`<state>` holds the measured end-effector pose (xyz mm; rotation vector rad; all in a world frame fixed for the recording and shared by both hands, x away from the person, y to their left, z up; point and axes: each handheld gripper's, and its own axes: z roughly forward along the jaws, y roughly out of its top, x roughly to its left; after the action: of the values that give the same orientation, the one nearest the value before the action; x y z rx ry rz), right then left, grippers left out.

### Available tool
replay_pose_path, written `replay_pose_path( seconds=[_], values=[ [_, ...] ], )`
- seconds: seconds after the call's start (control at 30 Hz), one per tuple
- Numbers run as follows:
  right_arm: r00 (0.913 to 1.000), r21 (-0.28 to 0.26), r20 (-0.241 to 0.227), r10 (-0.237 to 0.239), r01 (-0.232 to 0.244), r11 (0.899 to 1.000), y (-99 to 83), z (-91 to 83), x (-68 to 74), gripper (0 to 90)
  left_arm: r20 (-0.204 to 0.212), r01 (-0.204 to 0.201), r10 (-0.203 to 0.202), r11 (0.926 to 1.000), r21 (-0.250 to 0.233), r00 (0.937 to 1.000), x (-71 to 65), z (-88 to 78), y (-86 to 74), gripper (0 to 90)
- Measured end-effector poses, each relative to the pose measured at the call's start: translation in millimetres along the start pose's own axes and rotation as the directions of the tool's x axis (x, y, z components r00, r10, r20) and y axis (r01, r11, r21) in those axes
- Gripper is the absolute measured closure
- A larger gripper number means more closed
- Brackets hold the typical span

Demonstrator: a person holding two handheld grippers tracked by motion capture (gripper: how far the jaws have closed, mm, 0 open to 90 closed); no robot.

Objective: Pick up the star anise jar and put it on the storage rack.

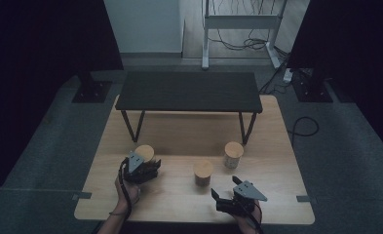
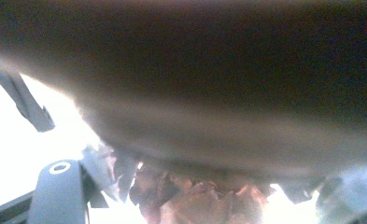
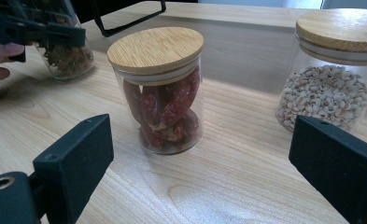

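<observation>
Black blocky right tool (image 3: 200,177) faces round bamboo-lidded glass jar (image 3: 160,93).

Three jars stood on the surface (image 1: 179,141) before a low bench (image 1: 189,91). The left jar (image 1: 144,153) sat in the left gripper (image 1: 141,168), the middle jar (image 1: 203,172) nearer the person, the right jar (image 1: 233,154) behind it; the right gripper (image 1: 225,189) lay near the front edge.

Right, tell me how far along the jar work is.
Done: nothing visibly; all three jars stand lidded on the table. In hand: the left gripper is shut on the dried-flower jar. Left: the right gripper, open, faces the red-date jar; the grain jar is untouched.
</observation>
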<state>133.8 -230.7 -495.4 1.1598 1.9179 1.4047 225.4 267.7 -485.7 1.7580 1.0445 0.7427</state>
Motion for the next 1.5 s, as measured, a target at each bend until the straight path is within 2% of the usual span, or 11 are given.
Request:
replay_pose_path(
  seconds=[0.2, 0.7, 1.5],
  values=[
    [1.0, 0.0, 0.0, -0.001, 0.001, 1.0, 0.0, 0.1, 0.6, 6.1, -0.008, 0.023, -0.023, 0.9991, -0.036, 0.9997, 3.4, -9.5, 3.9, 26.1],
    [1.0, -0.002, -0.005, -0.003, 0.003, 1.0, 0.4, 0.0, 3.1, 6.2, -0.002, 0.005, -0.006, 0.9962, -0.087, 1.0, -1.3, -26.5, 15.1, 26.1],
    [1.0, 0.001, 0.0, -0.003, 0.003, 1.0, 0.7, 0.4, 4.2, 6.1, -0.004, 0.008, -0.008, 0.9945, -0.104, 1.0, -2.6, -37.2, 20.5, 26.1]
  ],
)
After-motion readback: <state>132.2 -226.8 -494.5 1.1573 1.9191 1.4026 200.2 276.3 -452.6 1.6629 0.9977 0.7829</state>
